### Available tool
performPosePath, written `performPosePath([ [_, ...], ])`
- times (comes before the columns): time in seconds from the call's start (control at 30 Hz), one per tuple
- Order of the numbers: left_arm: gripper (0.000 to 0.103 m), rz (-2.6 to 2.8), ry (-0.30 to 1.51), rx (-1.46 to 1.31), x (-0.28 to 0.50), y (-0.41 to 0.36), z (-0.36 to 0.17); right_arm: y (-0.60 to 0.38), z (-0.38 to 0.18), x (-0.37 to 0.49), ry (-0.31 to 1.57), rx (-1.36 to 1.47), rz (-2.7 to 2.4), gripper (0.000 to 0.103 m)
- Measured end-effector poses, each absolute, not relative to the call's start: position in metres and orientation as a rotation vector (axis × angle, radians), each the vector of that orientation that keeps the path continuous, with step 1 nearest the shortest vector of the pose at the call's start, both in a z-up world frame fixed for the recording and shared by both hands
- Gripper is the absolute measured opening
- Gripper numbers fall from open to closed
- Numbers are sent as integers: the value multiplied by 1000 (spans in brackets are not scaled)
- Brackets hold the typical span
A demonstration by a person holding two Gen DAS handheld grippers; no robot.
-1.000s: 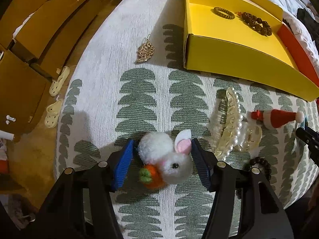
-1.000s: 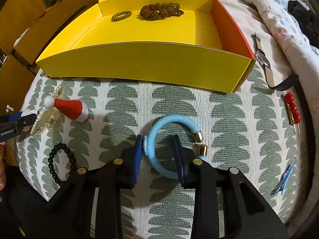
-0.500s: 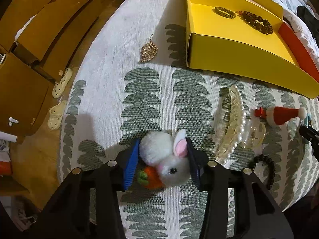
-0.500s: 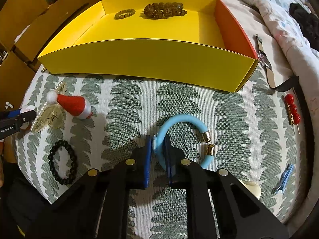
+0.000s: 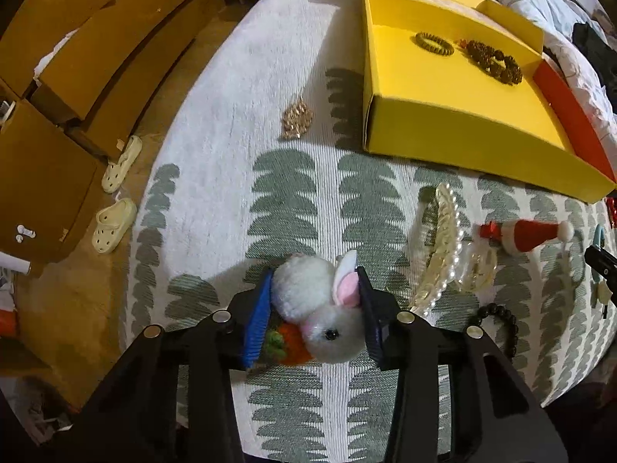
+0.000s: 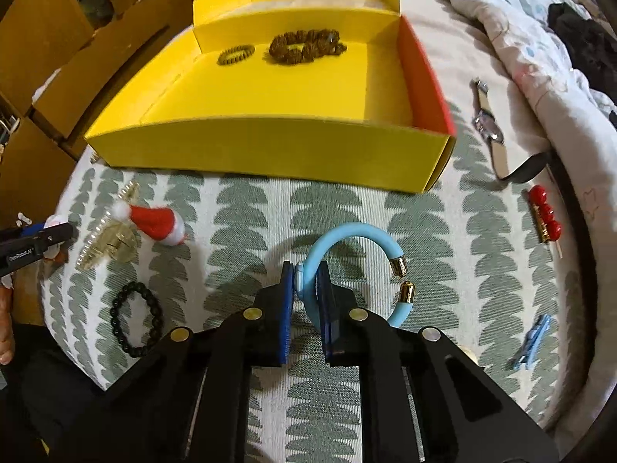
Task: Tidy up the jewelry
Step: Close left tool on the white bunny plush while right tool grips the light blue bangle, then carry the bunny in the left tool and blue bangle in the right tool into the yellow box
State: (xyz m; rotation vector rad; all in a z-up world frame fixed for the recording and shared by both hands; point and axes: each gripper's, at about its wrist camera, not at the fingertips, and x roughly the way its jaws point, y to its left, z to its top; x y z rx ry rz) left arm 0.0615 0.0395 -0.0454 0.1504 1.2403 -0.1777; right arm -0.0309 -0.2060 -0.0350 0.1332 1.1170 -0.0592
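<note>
White cloth w/ green leaf print (image 5: 216, 177) is spread over the work surface; brown cardboard boxes (image 5: 77, 58) and a pair of cream clogs (image 5: 115, 208) are seen on the floor at left. A yellow box (image 6: 270, 142) is set at the far side of the cloth – inside, against its back wall, a coiled hair tie (image 6: 236, 54) and a brown bead bracelet (image 6: 304, 46) lie just beside each other, apart.

Left gripper (image 5: 314, 301): blue pads are pressed on both flanks of a white pompom bunny clip w/ carrot (image 5: 320, 316), and the jaws are closing on it; the bunny is seen low on the cloth, near the front edge. Just to its right a pearl claw clip (image 5: 447, 254) is laid, then a small red santa-hat clip (image 5: 532, 233) and a black bead bracelet (image 5: 501, 320). A gold leaf earring (image 5: 297, 119) lies well apart, near the box's left corner.

Right gripper (image 6: 306, 281): clenched tight on the left arc of a light blue open bangle w/ gold end caps (image 6: 347, 235) – the band is pinched between the pads, its open ends pointing right. Whether the bangle is lifted off the cloth can't be told. Off to the right a wristwatch (image 6: 488, 127), a red berry hairpin (image 6: 543, 216) and a small blue clip (image 6: 534, 341) are laid on the cloth.
</note>
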Motion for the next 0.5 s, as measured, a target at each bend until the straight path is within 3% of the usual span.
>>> performPosePath([
  [0.5, 42, -232, 1103, 132, 85, 5, 23, -198, 40, -4, 989, 95, -8, 13],
])
